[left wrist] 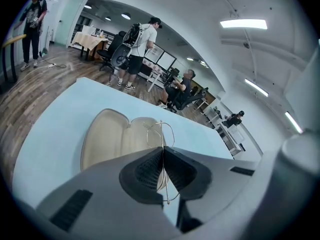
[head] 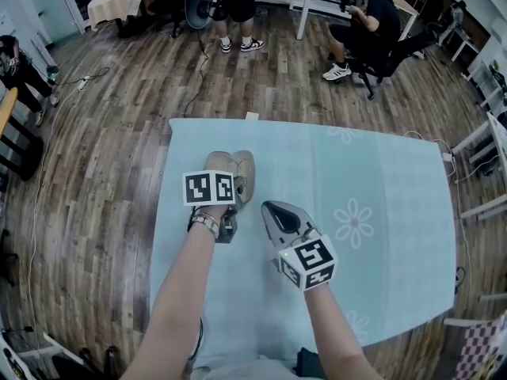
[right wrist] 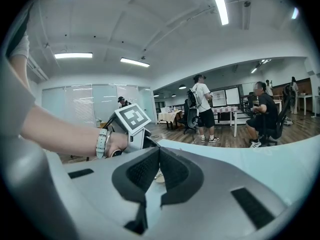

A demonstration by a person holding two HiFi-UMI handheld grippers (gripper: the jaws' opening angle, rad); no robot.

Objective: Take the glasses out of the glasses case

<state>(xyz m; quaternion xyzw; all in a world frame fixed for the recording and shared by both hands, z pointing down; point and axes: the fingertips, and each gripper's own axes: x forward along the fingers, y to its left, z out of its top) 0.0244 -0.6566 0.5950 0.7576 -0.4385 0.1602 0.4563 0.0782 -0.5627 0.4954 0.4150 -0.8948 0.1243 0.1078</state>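
- Glasses (left wrist: pixel 161 134): a thin wire frame, pinched edge-on by the left tongs. One lens ring stands clear above the jaw tips, and a length of wire runs out below the pads. The frame sits over the open case; no view settles whether it is lifted clear of the lining.
- Handling, assessed: very light and springy, easily bent. The lenses are liable to scratch or smear, and the bare metal wire is likely slippery on a narrow hold. The frame near the bridge or a hinge would be the soundest place to grip, with gentle pressure and never on the lens faces. Which part of the frame lies between the pads cannot be made out.
- Left tongs (left wrist: pixel 163 156): jaws together on the glasses, the ribbed pads meeting on the wire.
- Glasses case (left wrist: pixel 105 139): a beige clamshell lying open and flat, with a pale soft-looking lining showing. It is probably light enough to slide or lift if the frame snags.
- Right tongs (right wrist: pixel 159 156): jaws fully together with nothing between them, held just beside the case on the person's right and not touching it.
- Worktop (head: pixel 380 180): covered in a pale blue cloth with a flower print; the case rests toward its left half.
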